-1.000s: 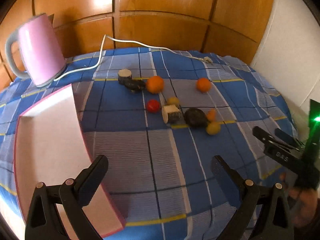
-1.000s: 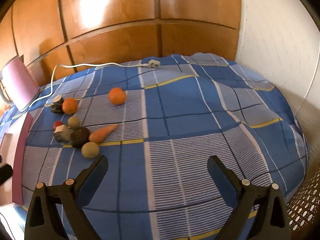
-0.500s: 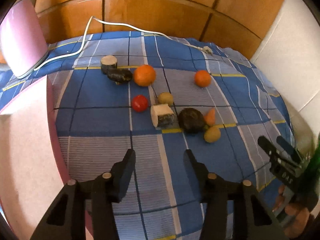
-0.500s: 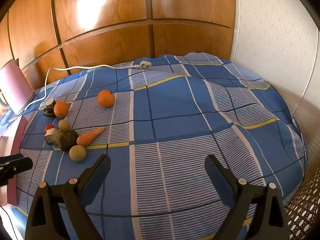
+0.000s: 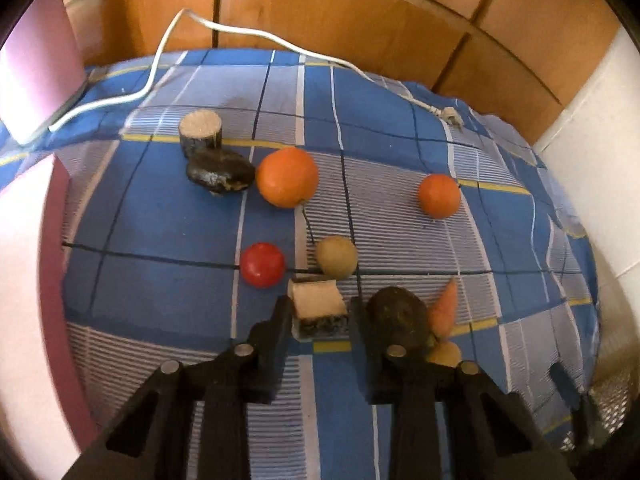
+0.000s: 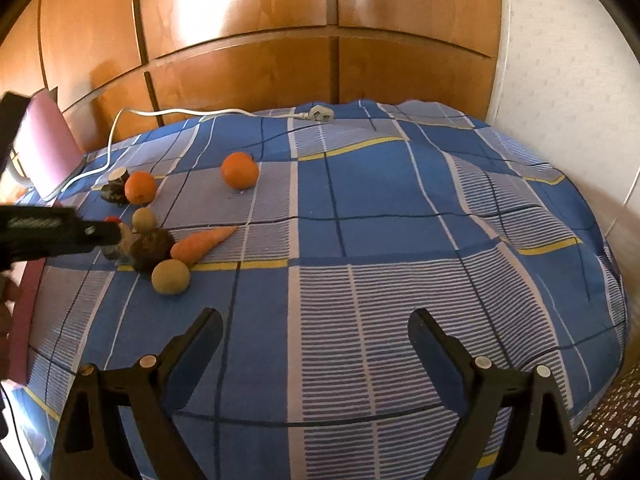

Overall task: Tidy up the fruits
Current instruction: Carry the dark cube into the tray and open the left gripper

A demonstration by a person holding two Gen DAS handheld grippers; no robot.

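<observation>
In the left wrist view my left gripper [image 5: 320,312] has its jaws narrowed around a cut wooden block [image 5: 318,312] on the blue checked cloth; whether the fingers touch it I cannot tell. Around it lie a red fruit [image 5: 262,265], a tan round fruit [image 5: 337,257], a dark avocado [image 5: 396,316], a carrot [image 5: 445,312], two oranges [image 5: 287,176] [image 5: 439,195] and a tan fruit [image 5: 443,354] partly hidden. My right gripper [image 6: 316,332] is open and empty over bare cloth, right of the pile [image 6: 156,248]. The left gripper also shows in the right wrist view [image 6: 60,234].
A pink tray [image 5: 24,280] lies at the left. A pink kettle [image 5: 36,64] stands at the back left with its white cord [image 5: 256,36] across the cloth. A round log piece [image 5: 200,130] and a dark lump [image 5: 220,172] lie behind. Wooden panels back the table.
My left gripper moved forward to the pile and narrowed its jaws around the wooden block. My right gripper drew back slightly and stayed open.
</observation>
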